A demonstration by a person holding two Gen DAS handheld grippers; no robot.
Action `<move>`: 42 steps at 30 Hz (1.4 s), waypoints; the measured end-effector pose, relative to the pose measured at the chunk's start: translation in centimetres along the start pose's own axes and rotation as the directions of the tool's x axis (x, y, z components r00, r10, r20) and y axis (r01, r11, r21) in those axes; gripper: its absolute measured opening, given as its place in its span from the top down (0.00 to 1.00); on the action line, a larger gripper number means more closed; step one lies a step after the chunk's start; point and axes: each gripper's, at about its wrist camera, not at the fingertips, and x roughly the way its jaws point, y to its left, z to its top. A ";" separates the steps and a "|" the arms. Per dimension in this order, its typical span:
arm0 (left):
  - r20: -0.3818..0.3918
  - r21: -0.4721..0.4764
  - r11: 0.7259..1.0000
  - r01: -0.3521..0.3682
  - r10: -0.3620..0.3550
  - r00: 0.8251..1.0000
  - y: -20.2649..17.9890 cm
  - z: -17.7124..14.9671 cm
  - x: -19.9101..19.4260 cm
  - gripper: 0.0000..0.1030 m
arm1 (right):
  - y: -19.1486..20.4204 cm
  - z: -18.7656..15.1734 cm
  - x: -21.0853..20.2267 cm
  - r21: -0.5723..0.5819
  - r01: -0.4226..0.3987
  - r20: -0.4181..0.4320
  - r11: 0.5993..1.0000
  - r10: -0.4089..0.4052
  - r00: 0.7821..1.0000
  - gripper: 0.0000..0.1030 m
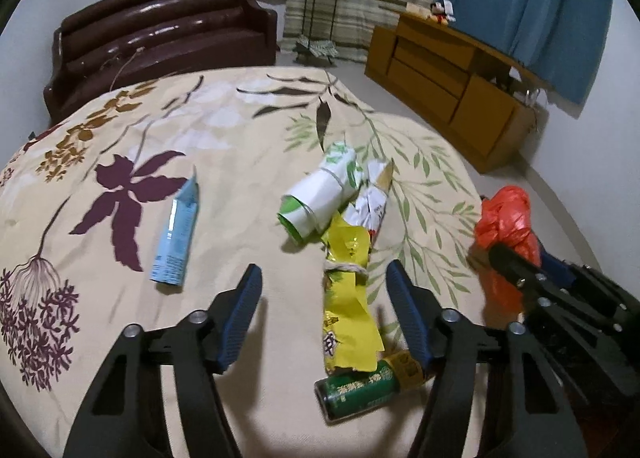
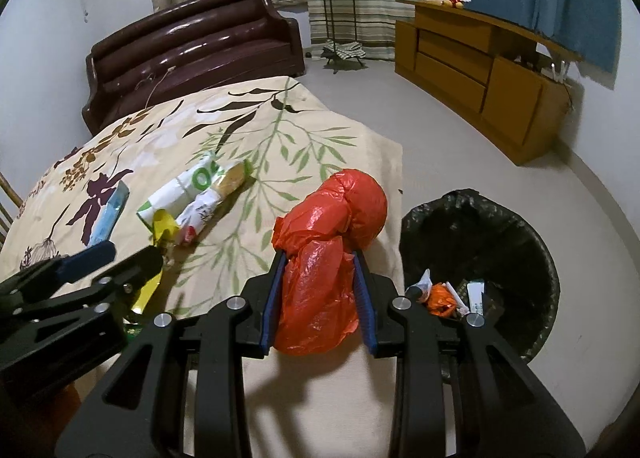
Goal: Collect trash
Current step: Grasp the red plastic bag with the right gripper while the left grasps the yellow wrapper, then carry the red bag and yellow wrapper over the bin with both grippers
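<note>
My right gripper (image 2: 320, 258) is shut on an orange plastic bag (image 2: 324, 262) and holds it over the table's right edge, beside a black-lined trash bin (image 2: 532, 246). The bag also shows in the left wrist view (image 1: 504, 226). My left gripper (image 1: 322, 278) is open above a yellow wrapper (image 1: 348, 298) tied with twine. A green can (image 1: 360, 390) lies under the wrapper's near end. A rolled white-and-green carton (image 1: 320, 194), a white packet (image 1: 374, 198) and a light blue carton (image 1: 176, 234) lie farther on the floral tablecloth (image 1: 224, 130).
The bin holds several scraps (image 2: 444, 296). A dark brown sofa (image 2: 192, 50) stands behind the table. A wooden cabinet (image 2: 480, 66) lines the right wall. A plant stand (image 2: 336, 10) stands by the curtains. Bare floor (image 2: 384, 106) lies between table and cabinet.
</note>
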 end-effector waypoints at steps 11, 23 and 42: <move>-0.039 0.064 0.998 0.007 -0.005 0.999 -0.7 -0.7 1.0 0.75 | -0.8 -0.3 0.3 0.013 -0.008 -0.005 1.000 0.009 1.000 0.70; 0.027 -0.008 1.000 0.027 -0.027 0.999 0.9 -1.1 -1.2 0.75 | -0.2 -0.5 -0.3 -0.020 0.003 0.008 1.000 -0.003 1.000 0.70; 0.157 -0.013 0.999 0.037 -0.034 0.987 -0.3 -1.6 -5.5 0.75 | -1.8 -1.1 -3.3 -0.019 0.061 0.053 0.998 -0.060 0.997 0.70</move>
